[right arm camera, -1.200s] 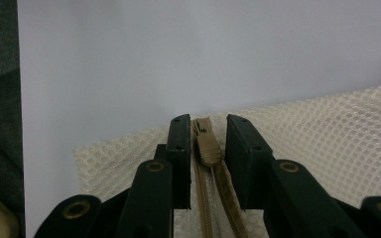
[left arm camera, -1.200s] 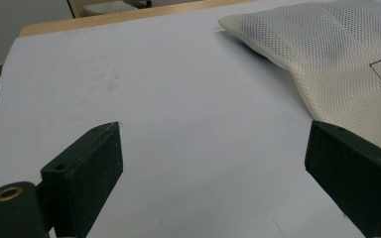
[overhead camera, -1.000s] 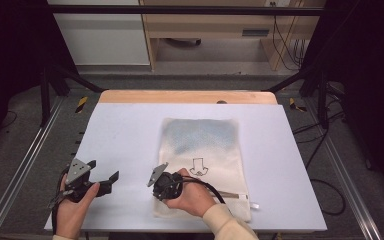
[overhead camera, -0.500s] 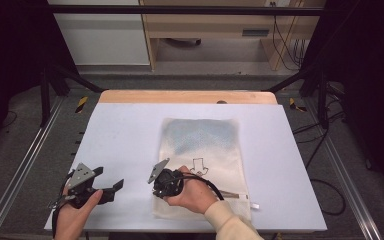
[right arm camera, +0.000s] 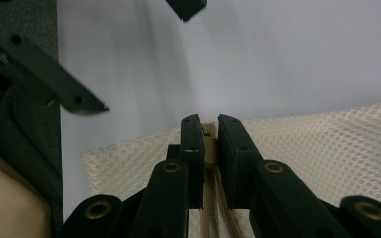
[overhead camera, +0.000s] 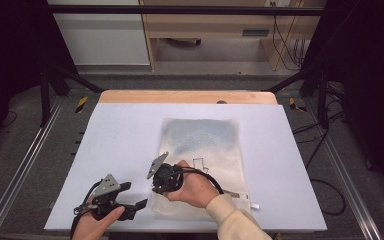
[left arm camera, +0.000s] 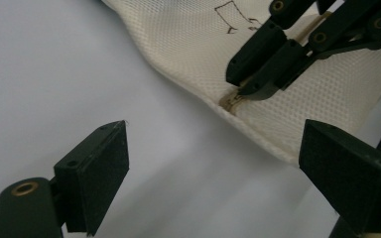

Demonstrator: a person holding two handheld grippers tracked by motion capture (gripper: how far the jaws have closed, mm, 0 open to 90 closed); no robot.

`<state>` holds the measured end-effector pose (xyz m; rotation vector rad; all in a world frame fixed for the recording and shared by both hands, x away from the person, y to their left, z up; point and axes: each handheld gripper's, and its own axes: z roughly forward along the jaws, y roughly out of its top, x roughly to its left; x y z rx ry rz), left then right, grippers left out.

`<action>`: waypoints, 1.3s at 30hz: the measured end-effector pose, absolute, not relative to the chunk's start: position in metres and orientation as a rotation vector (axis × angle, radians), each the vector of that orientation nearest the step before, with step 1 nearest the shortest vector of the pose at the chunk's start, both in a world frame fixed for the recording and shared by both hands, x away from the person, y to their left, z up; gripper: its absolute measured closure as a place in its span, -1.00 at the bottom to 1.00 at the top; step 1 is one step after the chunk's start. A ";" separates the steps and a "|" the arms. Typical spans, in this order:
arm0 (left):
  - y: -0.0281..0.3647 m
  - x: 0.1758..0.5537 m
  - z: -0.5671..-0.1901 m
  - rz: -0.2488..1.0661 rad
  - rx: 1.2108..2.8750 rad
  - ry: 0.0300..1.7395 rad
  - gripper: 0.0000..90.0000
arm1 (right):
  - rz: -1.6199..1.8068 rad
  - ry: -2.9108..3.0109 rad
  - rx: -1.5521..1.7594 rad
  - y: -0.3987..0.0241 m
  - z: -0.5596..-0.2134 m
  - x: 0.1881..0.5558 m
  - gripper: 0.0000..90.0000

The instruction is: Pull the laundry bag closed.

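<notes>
White table (overhead camera: 115,145), one mesh bag (overhead camera: 205,150), two tongs, right tongs (right arm camera: 206,130) pinching zipper (right arm camera: 209,148)

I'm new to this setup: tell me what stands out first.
A cream mesh bag lies flat on the white table. The right gripper is shut on the bag's tan zipper end at its near left edge. The left gripper hovers open just beside that corner.

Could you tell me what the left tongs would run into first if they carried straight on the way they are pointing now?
Most likely the near edge of the mesh bag, close to where the right tongs pinch its zipper; bare table lies before it, though depth is uncertain.
</notes>
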<state>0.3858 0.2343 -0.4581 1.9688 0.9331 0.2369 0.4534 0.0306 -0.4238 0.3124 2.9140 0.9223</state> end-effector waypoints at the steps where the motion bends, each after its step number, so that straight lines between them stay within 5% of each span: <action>1: 0.234 0.386 -0.458 0.237 1.969 0.933 -0.73 | 0.922 2.914 0.312 0.031 -0.424 0.453 0.82; 7: 0.222 0.393 -0.467 0.127 1.916 0.945 -0.64 | 0.915 2.916 0.293 0.031 -0.420 0.454 0.82; 39: 0.201 0.415 -0.486 -0.005 1.911 0.905 0.07 | 0.945 2.901 0.286 0.029 -0.410 0.453 0.82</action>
